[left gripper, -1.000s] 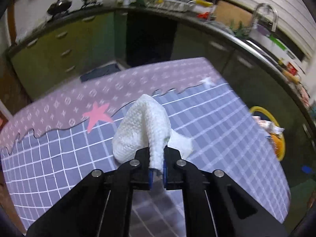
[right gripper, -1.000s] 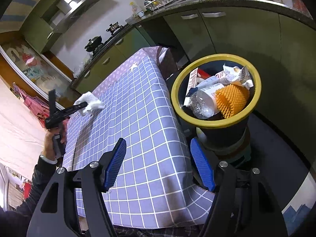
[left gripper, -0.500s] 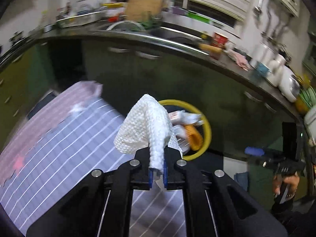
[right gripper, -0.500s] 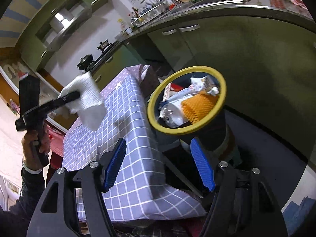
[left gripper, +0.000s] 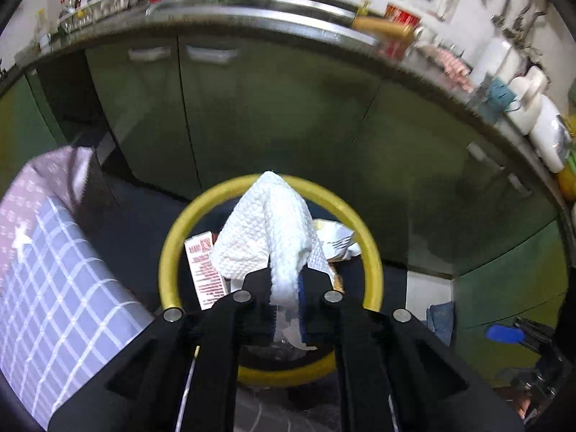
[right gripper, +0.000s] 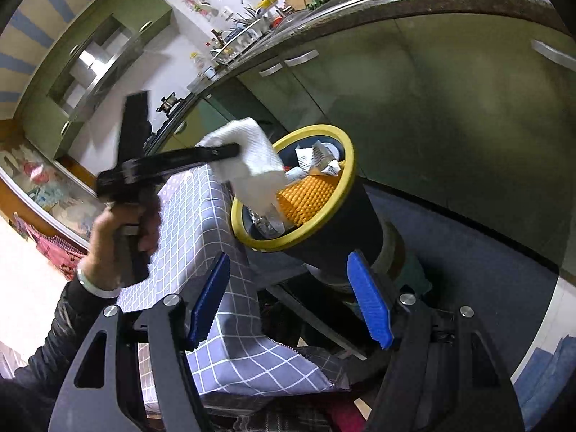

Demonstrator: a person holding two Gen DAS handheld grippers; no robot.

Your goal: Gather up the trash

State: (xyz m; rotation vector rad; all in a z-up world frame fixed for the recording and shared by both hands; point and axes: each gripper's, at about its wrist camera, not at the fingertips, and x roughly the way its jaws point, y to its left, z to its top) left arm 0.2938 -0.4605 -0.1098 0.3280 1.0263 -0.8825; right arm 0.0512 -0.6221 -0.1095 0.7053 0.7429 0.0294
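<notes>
My left gripper (left gripper: 286, 288) is shut on a crumpled white paper towel (left gripper: 268, 230) and holds it right above the mouth of a dark bin with a yellow rim (left gripper: 169, 252). In the right wrist view the same towel (right gripper: 252, 158) hangs from the left gripper (right gripper: 234, 151) over the bin's rim (right gripper: 306, 234). The bin holds a carton (left gripper: 203, 270), wrappers and an orange ridged piece (right gripper: 306, 198). My right gripper (right gripper: 288, 302) is open and empty, low, in front of the bin.
A table with a purple checked cloth (left gripper: 54, 306) stands left of the bin; it also shows in the right wrist view (right gripper: 187, 216). Green cabinets (left gripper: 270, 115) under a cluttered counter run behind the bin. The floor (right gripper: 468, 244) is dark.
My left gripper has carried the towel from above the table rightwards, now over the bin's mouth. My right gripper has stayed open and shifted closer to the bin.
</notes>
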